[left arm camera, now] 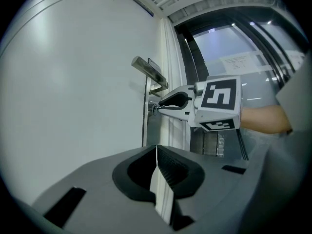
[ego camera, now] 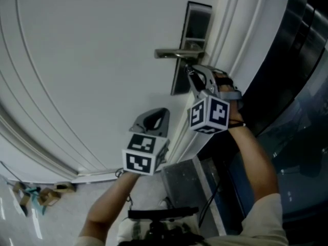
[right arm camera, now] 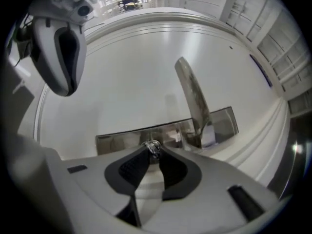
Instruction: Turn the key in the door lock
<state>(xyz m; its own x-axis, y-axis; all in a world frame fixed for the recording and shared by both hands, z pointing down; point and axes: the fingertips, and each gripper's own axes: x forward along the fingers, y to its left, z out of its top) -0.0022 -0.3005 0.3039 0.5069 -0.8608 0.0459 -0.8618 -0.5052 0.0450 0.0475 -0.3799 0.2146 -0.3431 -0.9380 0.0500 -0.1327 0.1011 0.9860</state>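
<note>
- Left gripper (ego camera: pixel 154 118) and right gripper (ego camera: pixel 190 72): light grey moulded shells, each with a dark, teardrop-shaped opening behind the tips.
- Pads (left arm camera: pixel 173 172): black and finely ribbed.
- Marker cubes (ego camera: pixel 210 114): white faces printed with black square patterns, one cube on each gripper.
- Sleeve (ego camera: pixel 266 214): short and pale, on the right arm.

Pinches a small metal key (right arm camera: pixel 153 146) at the tips of the right gripper (right arm camera: pixel 152 153), jaws narrowed onto it. Faces a shiny lock plate (right arm camera: pixel 122 139) just beyond the tips, set across a white door (right arm camera: pixel 131 77). Shows a handle (right arm camera: pixel 191 94) ahead and right, rising from the plate. Catches the left gripper (right arm camera: pixel 61 43) far up-left, well apart.
</note>
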